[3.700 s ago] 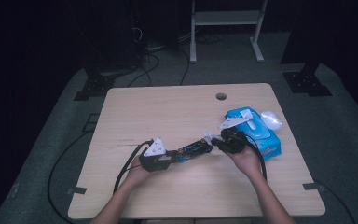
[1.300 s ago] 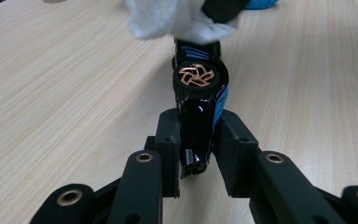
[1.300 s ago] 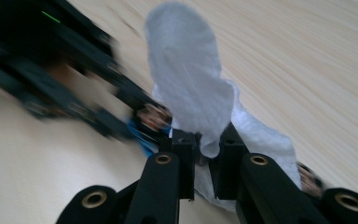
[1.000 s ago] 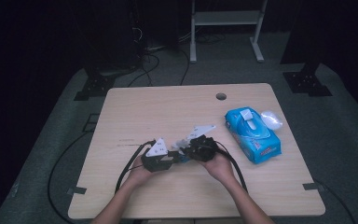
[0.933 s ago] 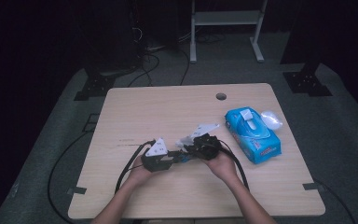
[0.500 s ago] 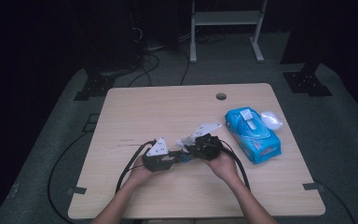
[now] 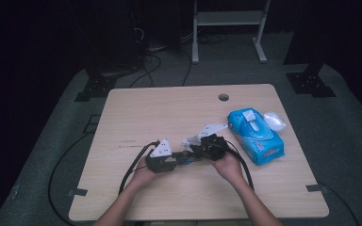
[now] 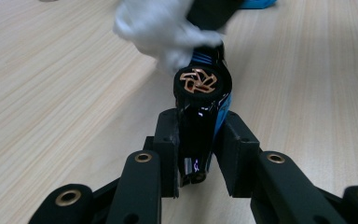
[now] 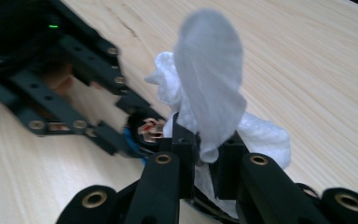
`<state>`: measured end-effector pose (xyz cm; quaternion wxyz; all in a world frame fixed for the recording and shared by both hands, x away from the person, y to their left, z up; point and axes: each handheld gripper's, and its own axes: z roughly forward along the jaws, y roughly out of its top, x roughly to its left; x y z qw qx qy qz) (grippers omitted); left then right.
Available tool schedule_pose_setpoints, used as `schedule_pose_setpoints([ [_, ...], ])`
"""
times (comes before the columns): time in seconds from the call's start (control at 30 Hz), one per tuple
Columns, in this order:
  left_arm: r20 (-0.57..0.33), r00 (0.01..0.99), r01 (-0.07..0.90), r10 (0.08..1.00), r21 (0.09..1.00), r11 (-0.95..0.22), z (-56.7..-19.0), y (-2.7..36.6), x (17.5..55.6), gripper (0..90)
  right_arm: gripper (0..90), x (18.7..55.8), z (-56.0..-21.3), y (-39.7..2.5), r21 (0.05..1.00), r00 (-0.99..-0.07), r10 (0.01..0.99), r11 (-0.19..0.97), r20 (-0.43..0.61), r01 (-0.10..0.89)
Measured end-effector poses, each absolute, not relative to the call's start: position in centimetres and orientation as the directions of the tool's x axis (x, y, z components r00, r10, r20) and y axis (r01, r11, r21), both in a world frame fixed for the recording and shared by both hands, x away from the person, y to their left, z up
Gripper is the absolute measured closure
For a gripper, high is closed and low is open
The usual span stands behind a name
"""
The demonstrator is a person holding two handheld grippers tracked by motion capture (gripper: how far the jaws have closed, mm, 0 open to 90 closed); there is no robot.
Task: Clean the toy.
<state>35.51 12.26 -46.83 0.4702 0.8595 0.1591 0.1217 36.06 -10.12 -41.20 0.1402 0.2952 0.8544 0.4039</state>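
My left gripper is shut on a black and blue cylindrical object with a round copper-patterned end, held low over the wooden table. The left gripper clamps the object's body from both sides. My right gripper faces it from the right and is shut on a crumpled white wipe. The wipe lies against the object's far end. In the right gripper view the right gripper pinches the wipe's lower part, and the object sits just behind it in the left gripper's jaws.
A blue wet-wipe pack with a white lid lies right of the grippers, with a white crumpled piece at its far corner. A cable hole is near the table's far edge. Black cables trail off the left front.
The right gripper came left from the blue pack with the wipe to meet the left gripper's object. In the last second both grippers drifted slightly right.
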Motion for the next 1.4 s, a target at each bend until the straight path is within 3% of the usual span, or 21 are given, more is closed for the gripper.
schedule_pose_setpoints([
  [0.2,0.056,0.921,0.160,0.386,0.848,-0.505,-46.9,12.0,35.6,71.5,81.6,35.7,-41.1,-10.8,0.789,-0.777,0.630,0.468,0.019,0.398],
  [0.23,0.052,0.920,0.164,0.388,0.849,-0.502,-46.9,12.0,35.5,71.5,81.6,35.6,-40.6,-10.7,0.819,-0.787,0.612,0.413,0.075,0.399],
  [0.4,0.050,0.920,0.165,0.390,0.851,-0.498,-46.9,12.0,35.4,71.5,81.6,35.3,-39.9,-9.7,0.835,-0.786,0.618,0.424,0.017,0.351],
  [0.57,0.052,0.921,0.163,0.387,0.849,-0.503,-46.9,12.3,35.4,71.5,81.6,36.1,-39.8,-11.5,0.826,-0.724,0.690,0.404,0.006,0.392],
  [0.8,0.056,0.920,0.162,0.387,0.847,-0.507,-46.8,12.4,35.6,71.5,81.6,35.7,-41.2,-12.8,0.787,-0.736,0.677,0.460,-0.010,0.412],
  [0.93,0.057,0.919,0.162,0.390,0.848,-0.505,-46.9,12.4,35.5,71.5,81.6,36.3,-41.4,-14.1,0.778,-0.694,0.720,0.451,-0.029,0.436],
  [1.0,0.054,0.921,0.161,0.387,0.850,-0.502,-46.9,12.3,35.6,71.5,81.6,36.6,-41.5,-14.8,0.783,-0.678,0.734,0.403,0.034,0.475],
  [1.07,0.052,0.922,0.162,0.385,0.849,-0.502,-46.9,12.3,35.6,71.5,81.6,36.2,-41.5,-14.4,0.779,-0.687,0.727,0.429,0.002,0.457],
  [1.2,0.050,0.921,0.164,0.386,0.849,-0.502,-46.9,12.3,35.6,71.5,81.6,35.3,-41.5,-11.0,0.785,-0.803,0.596,0.490,0.017,0.380],
  [1.33,0.046,0.919,0.170,0.391,0.849,-0.500,-46.9,12.6,35.6,71.5,81.6,35.2,-41.5,-10.5,0.770,-0.799,0.601,0.517,-0.015,0.374],
  [1.4,0.044,0.919,0.172,0.392,0.850,-0.498,-46.9,12.7,35.6,71.5,81.7,35.8,-41.4,-11.8,0.772,-0.759,0.650,0.501,-0.037,0.392],
])
